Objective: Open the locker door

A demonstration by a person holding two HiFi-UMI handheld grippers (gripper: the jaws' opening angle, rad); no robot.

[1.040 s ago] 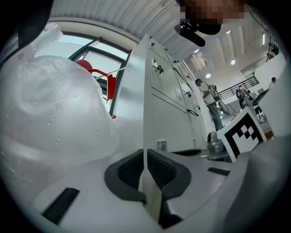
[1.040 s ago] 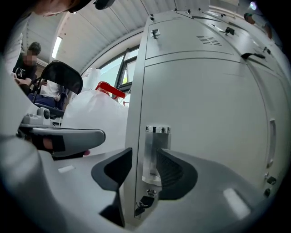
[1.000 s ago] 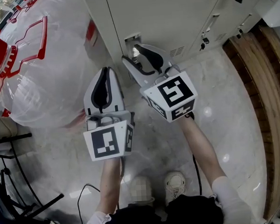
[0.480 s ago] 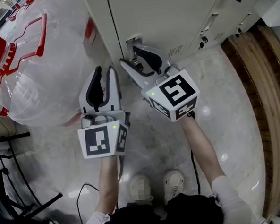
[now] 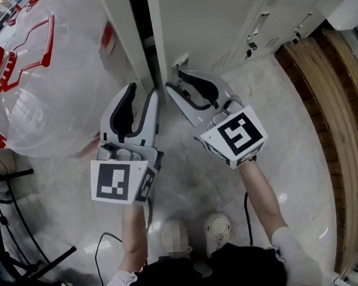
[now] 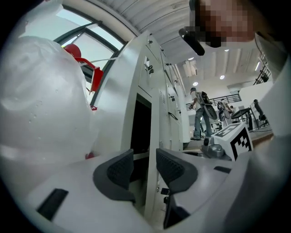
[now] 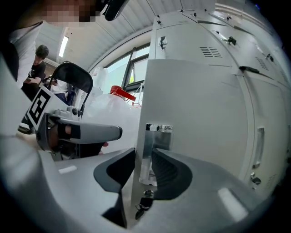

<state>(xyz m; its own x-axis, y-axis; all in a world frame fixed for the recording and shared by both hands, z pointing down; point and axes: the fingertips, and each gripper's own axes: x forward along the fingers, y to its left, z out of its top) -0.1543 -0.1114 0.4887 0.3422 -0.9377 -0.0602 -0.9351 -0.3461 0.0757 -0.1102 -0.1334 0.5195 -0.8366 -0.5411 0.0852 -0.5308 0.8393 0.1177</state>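
White locker door (image 5: 220, 22) ajar in head view, dark gap to its left. Right claw (image 5: 178, 80) at the free edge, left claw (image 5: 142, 92) just beside it.

Left gripper view: claw has just been opening, pads wide apart, door edge between them unpressed; locker interior too dark to read.

Right gripper view: claw has just been closing, now clamped on the door edge at metal latch plate (image 7: 157, 136). Key (image 7: 144, 200) hangs below, blurry.

locker door (image 5: 208, 23): smooth painted metal | latch plate (image 7: 157, 136): shiny bare metal | floor (image 5: 287, 139): glossy stone | bag (image 5: 37, 99): clear plastic
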